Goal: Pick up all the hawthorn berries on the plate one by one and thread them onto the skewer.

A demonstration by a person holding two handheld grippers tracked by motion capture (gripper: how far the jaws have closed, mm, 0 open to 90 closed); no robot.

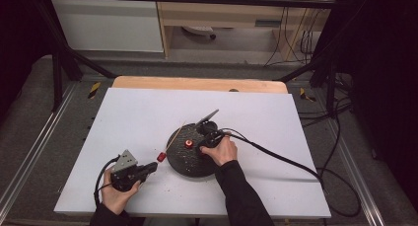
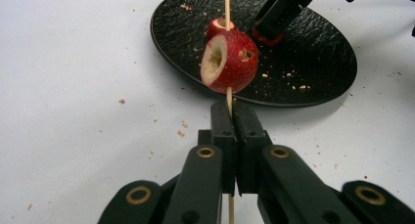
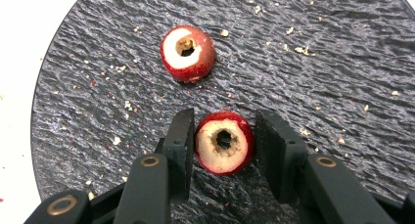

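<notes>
My left gripper (image 2: 229, 117) is clamped on a thin wooden skewer (image 2: 227, 9), pads pressed flat together around the stick. One cored red fruit (image 2: 229, 60) is threaded on it just past the jaw tips, pale cut face turned sideways, hanging above the white table (image 1: 138, 117) at the near rim of the black plate (image 2: 313, 62).

The plate is round, dark and rough-textured, with two loose cored fruits on it and scattered crumbs. My right gripper (image 3: 224, 136) reaches down onto the plate and brackets the nearer fruit (image 3: 224, 142). The left pad touches its skin; a thin gap shows at the right pad, so I can't call it a firm grip. The second fruit (image 3: 187, 53) sits apart, further up the plate, hole upward.

In the high view both hands (image 1: 223, 149) are low at the table's near side.
</notes>
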